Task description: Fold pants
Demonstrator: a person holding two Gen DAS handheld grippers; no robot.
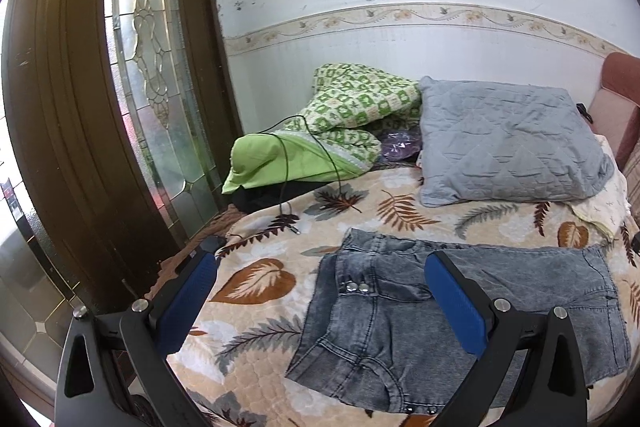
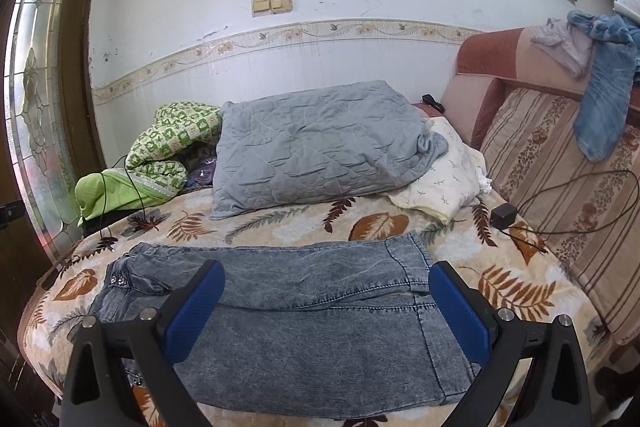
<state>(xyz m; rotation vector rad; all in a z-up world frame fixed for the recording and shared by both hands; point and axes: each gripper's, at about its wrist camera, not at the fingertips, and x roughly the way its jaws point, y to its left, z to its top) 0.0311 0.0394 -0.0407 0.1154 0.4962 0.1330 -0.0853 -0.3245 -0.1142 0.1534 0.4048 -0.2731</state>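
Observation:
Grey acid-washed denim pants (image 1: 384, 327) lie flat on the leaf-patterned bedspread (image 1: 260, 279), waistband with metal buttons to the left, legs running right. My left gripper (image 1: 320, 303) hovers open over the waist end, blue pads wide apart and holding nothing. In the right wrist view the same pants (image 2: 304, 331) spread across the front of the bed, leg hems at the right. My right gripper (image 2: 326, 307) hangs open above the leg section, a little above the cloth, with nothing between its fingers.
A grey quilted pillow (image 2: 320, 147) and a green patterned blanket (image 1: 340, 123) lie behind the pants. A black cable (image 1: 288, 183) crosses the blanket. A charger block (image 2: 504, 215) sits at right by the striped sofa back (image 2: 560, 179). A wooden glass door (image 1: 100, 131) stands left.

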